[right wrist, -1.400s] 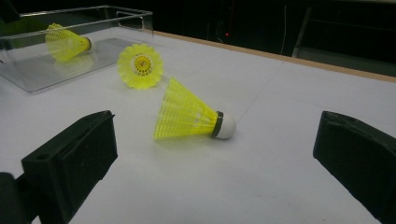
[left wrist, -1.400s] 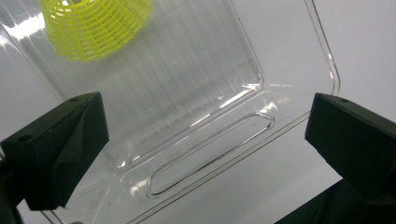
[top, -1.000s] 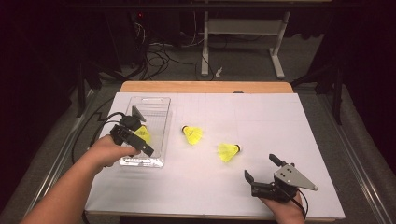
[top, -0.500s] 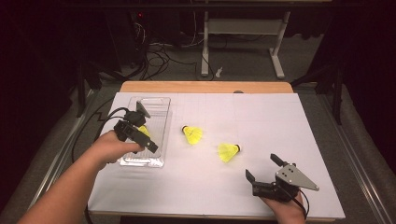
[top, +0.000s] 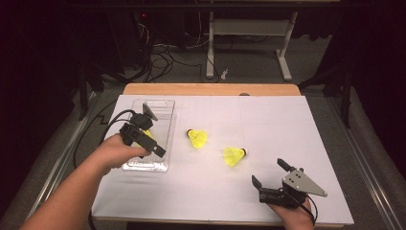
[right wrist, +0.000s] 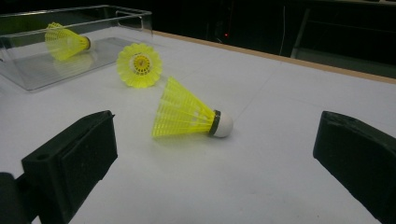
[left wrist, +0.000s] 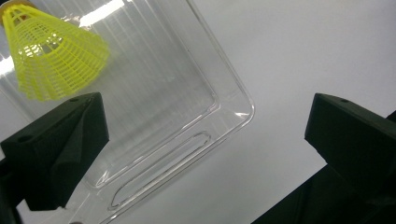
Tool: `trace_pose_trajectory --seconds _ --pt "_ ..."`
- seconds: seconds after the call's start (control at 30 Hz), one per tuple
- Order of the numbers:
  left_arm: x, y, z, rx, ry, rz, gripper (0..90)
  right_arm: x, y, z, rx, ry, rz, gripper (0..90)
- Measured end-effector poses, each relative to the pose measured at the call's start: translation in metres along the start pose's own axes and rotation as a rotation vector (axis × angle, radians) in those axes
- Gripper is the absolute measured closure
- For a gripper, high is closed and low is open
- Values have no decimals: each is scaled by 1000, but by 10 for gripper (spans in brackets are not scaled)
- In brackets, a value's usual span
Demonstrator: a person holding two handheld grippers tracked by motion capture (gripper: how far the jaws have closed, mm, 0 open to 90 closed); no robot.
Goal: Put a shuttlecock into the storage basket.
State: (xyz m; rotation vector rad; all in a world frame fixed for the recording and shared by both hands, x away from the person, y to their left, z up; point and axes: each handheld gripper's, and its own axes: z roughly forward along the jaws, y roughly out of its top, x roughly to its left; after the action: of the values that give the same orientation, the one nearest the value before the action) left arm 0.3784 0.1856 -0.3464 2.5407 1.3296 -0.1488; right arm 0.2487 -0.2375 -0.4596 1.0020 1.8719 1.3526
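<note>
A clear plastic tray (top: 163,115) lies at the table's left, and one yellow shuttlecock (left wrist: 55,55) rests inside it. My left gripper (top: 151,139) hovers over the tray's near end, open and holding nothing. Its jaws straddle the tray's corner (left wrist: 233,100). Two more yellow shuttlecocks lie on the white table cover: one (top: 197,138) just right of the tray, the other (top: 233,155) nearer the middle. My right gripper (top: 268,172) sits low near the front edge, open. The nearer shuttlecock (right wrist: 187,114) lies on its side a short way ahead of its jaws.
White paper (top: 268,124) covers the table, with a wooden edge (top: 210,89) showing at the far side. A cable (top: 107,127) trails left from my left gripper. Beyond the table are a dark floor, cables and a desk frame (top: 249,28).
My left gripper has drifted slightly away from me over the tray. The right gripper and the two loose shuttlecocks have stayed put.
</note>
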Motion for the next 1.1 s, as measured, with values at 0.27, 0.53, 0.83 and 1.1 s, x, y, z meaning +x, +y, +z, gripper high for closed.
trace_pose_trajectory --seconds 0.27,0.53,0.83,1.1 --pt "-11 5 4 14 10 19 6 1 0 1 5 5 1 1" --pt "-23 14 8 21 7 38 7 0 0 0 0 4 -1 1" --pt "-35 28 5 24 11 60 7 0 0 -3 -2 1 -6 1" --pt "-42 40 6 30 4 73 7 0 0 -3 -5 0 -1 1"
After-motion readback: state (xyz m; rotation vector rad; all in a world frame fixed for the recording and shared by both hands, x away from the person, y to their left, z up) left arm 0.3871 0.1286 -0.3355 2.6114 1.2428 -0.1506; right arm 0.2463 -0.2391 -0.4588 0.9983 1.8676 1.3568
